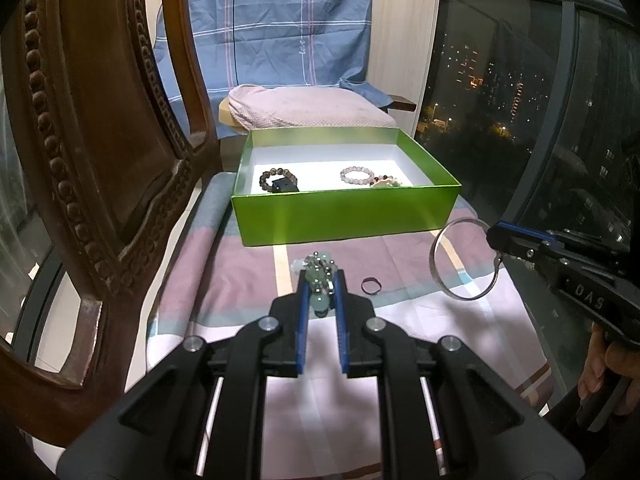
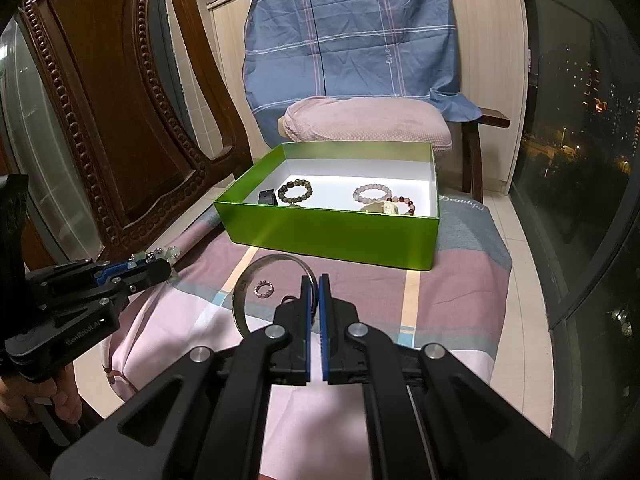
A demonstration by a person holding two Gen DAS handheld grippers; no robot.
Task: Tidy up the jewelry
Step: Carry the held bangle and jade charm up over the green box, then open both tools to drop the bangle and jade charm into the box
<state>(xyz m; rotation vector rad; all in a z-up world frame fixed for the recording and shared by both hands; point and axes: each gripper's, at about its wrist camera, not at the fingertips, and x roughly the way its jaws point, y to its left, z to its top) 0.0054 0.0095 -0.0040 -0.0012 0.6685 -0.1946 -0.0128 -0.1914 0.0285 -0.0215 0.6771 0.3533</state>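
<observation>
Checked cloth: left tool (image 1: 320, 284) clamps limp, slippery bead bracelet (image 1: 318, 270); right tool (image 2: 315, 292) pinches stiff bangle (image 2: 256, 280) by its rim.

The box (image 1: 344, 216) stood on the cloth (image 1: 240, 264), with a cushion (image 1: 308, 108) behind it and a chair (image 1: 100, 140) to its left. Three bracelets (image 1: 279, 179) lay in the box; a ring (image 1: 368, 285) lay before it.

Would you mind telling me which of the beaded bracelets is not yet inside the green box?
The pale green beaded bracelet, clamped in the left claw above the cloth. The dark brown bracelet and pink bracelet already lie in the green box.
</observation>
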